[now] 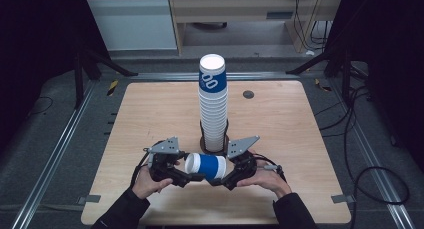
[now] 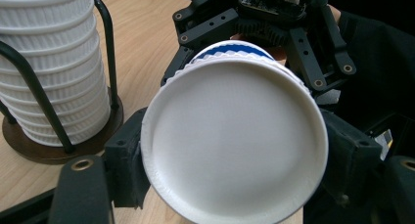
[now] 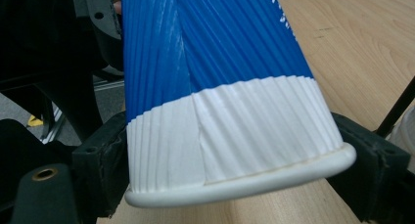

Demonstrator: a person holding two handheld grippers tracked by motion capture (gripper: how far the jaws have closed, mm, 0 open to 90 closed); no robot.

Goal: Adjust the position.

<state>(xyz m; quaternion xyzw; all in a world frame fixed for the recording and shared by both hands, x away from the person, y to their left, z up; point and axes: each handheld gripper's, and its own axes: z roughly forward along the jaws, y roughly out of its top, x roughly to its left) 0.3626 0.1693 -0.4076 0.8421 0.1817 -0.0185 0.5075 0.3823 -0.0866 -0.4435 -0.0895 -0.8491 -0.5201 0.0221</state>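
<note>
Cup point(image 1: 206, 166) lies sideways (blue and white), gripped by both grippers' fingers: left point(image 1: 192, 178), right point(image 1: 218, 180).

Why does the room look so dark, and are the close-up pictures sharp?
High view: light falls on the pale wooden table while the surroundings stay black. Left gripper view: the blue-and-white ribbed paper cup looms large, its white base evenly lit. Right gripper view: the cup's ribs look crisp, the table beyond softer.
</note>
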